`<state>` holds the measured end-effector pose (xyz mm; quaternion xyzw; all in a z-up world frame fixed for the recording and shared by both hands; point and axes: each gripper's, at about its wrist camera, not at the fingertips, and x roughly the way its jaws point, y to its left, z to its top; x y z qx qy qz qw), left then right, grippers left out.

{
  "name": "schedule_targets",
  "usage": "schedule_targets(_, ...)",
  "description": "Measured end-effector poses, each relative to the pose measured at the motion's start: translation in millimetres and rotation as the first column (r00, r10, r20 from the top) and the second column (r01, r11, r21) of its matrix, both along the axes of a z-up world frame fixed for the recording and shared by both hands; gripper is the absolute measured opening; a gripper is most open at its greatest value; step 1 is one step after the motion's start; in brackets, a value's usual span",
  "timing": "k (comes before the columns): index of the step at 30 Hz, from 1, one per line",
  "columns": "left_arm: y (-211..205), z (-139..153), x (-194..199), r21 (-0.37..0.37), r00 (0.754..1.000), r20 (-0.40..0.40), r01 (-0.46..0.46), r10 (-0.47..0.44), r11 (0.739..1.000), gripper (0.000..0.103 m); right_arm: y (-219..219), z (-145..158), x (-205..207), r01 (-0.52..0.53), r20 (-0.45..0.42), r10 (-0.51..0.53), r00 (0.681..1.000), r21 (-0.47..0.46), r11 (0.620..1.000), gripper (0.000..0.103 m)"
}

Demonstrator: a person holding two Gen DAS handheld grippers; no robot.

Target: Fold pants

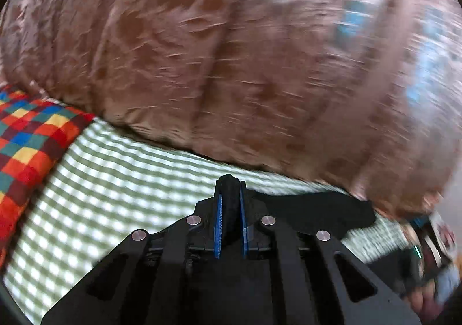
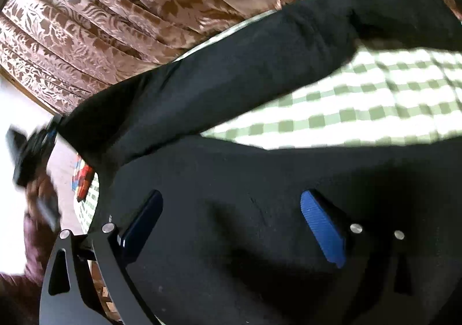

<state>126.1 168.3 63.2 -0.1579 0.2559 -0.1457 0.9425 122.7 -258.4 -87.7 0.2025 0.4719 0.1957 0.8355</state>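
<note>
The black pants (image 2: 231, 79) lie on a green-and-white checked sheet (image 2: 375, 105), one leg stretching away to the upper right. My left gripper (image 1: 230, 195) is shut on a fold of the black fabric, which bulges up between its blue pads (image 1: 218, 227); more of the pants (image 1: 317, 209) trail off to the right. In the right wrist view the left gripper (image 2: 31, 149) shows blurred at the far left, holding the pants' end. My right gripper (image 2: 231, 209) stands open just above the broad black cloth, its blue pads (image 2: 323, 229) wide apart with nothing pinched.
A brown floral curtain (image 1: 231, 50) hangs close behind the bed. A bright multicoloured checked cushion (image 1: 26, 146) lies at the left on the checked sheet (image 1: 101, 195). A person's hand and sleeve (image 2: 37, 203) show at the left edge.
</note>
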Motion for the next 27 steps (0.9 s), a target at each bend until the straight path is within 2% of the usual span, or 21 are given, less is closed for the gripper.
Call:
schedule_targets(4,-17.7,-13.8,-66.1,-0.054,0.995,0.01,0.104,-0.104,0.993,0.009,9.2,23.9,20.7,-0.054,0.033,0.053,0.998,0.041,0.998,0.088)
schedule_targets(6,-18.3,-26.8,-87.6,-0.093,0.991,-0.014,0.13,-0.132,0.987,0.008,15.2,33.9,43.2,-0.078,0.026,0.076,0.997,0.093,0.993,0.082)
schedule_targets(8,-24.2,-36.2,-101.0,-0.098,0.989,-0.038,0.138,-0.142,0.986,0.008,20.0,42.7,65.2,-0.071,0.024,0.069,0.997,0.121,0.99,0.077)
schedule_targets(12,-32.5,-46.0,-119.2,-0.106,0.985,-0.058,0.157,-0.164,0.982,0.008,24.2,55.4,126.3,-0.009,-0.008,0.011,1.0,0.185,0.983,0.074)
schedule_targets(14,-33.3,-45.2,-124.5,-0.098,0.984,-0.056,0.162,-0.168,0.982,0.008,24.2,54.3,151.4,0.052,-0.045,-0.045,0.998,0.17,0.984,0.074)
schedule_targets(16,-30.6,-44.2,-121.2,-0.093,0.984,-0.059,0.161,-0.167,0.983,0.008,23.0,40.6,179.5,0.114,-0.121,-0.096,0.988,0.146,0.983,0.074)
schedule_targets(18,-26.1,-43.7,-122.7,-0.085,0.984,-0.063,0.16,-0.166,0.983,0.008,20.1,21.4,202.9,0.175,-0.195,-0.153,0.969,0.102,0.979,0.064)
schedule_targets(19,-23.7,-43.6,-121.7,-0.08,0.984,-0.068,0.156,-0.162,0.985,0.008,17.3,15.3,208.4,0.198,-0.213,-0.174,0.961,0.093,0.976,0.043)
schedule_targets(20,-20.6,-44.4,-121.2,-0.076,0.985,-0.072,0.151,-0.156,0.986,0.008,13.9,10.1,214.3,0.222,-0.218,-0.2,0.955,0.084,0.971,0.014)
schedule_targets(21,-16.4,-43.9,-118.1,-0.07,0.987,-0.079,0.138,-0.143,0.988,0.008,12.7,9.5,217.7,0.229,-0.208,-0.207,0.956,0.086,0.97,0.009)
schedule_targets(23,-6.5,-40.3,-109.0,-0.052,0.992,-0.077,0.099,-0.103,0.994,0.008,12.9,15.0,222.1,0.21,-0.178,-0.191,0.965,0.095,0.973,0.009)
schedule_targets(26,21.4,-17.3,-70.1,0.019,0.997,-0.032,-0.07,0.07,0.997,0.008,13.2,39.0,214.1,0.176,-0.087,-0.167,0.982,0.101,0.979,0.008)
schedule_targets(27,32.4,-10.1,-58.5,0.007,0.993,-0.016,-0.115,0.115,0.993,0.008,13.5,49.2,207.1,0.161,-0.053,-0.156,0.986,0.111,0.981,0.008)
